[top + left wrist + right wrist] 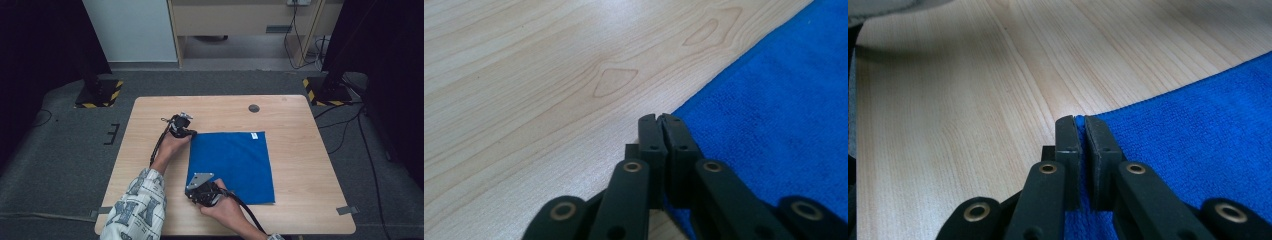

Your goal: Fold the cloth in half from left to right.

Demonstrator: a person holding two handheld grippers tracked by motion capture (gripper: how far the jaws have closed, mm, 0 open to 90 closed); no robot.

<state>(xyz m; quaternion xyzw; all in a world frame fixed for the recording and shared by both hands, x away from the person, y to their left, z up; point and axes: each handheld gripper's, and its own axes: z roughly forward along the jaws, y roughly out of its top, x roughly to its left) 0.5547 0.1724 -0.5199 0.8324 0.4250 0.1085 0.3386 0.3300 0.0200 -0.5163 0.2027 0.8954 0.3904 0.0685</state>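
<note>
A blue cloth (231, 166) lies flat on the wooden worktop (300, 125), a little right of centre, its edges square to the worktop's sides and a small white tag (254, 135) at its far right corner. Both tools work its left edge. The left hand-held gripper (192, 133) sits at the far left corner, and in the left gripper view its jaws stand fully together at the cloth's tip; whether fabric is truly pinched between them is hard to tell there, since the corner (676, 109) shows just beside and behind the tips. The right hand-held gripper (190, 192) is at the near left corner, and in the right gripper view a sliver of blue (1081, 131) shows between its closed jaws, so it has hold of that corner. From both grippers the cloth spreads away to the right, so the likely fold would carry this left edge across toward the tagged side.
</note>
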